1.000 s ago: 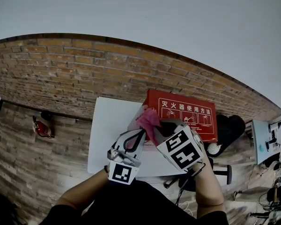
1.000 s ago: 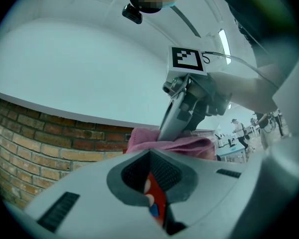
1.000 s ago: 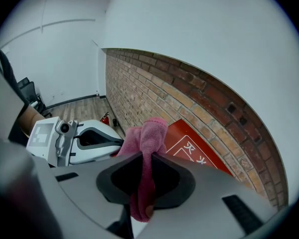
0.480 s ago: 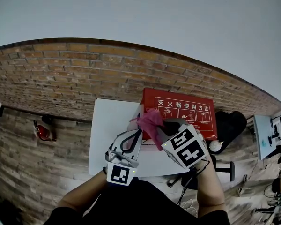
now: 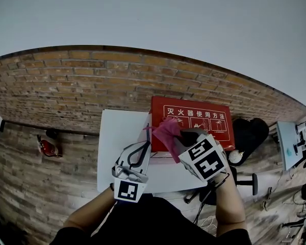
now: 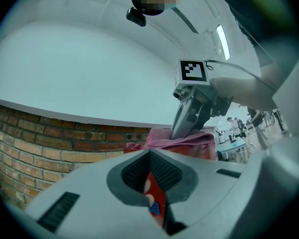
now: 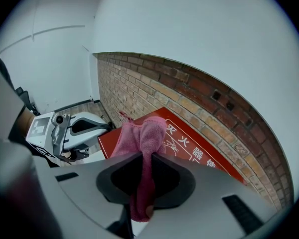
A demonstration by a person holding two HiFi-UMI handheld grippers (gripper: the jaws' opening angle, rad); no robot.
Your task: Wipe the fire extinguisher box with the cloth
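Right gripper, clamped on the soft pink cloth, has slid slightly right along the glossy red rectangular box. Left gripper pinched shut by the box's left edge.

The head camera looked steeply down over the left gripper and right gripper at the fire extinguisher box against the brick wall. Each gripper camera sat close behind its jaws; both shared box, cloth, wall and the opposite gripper.
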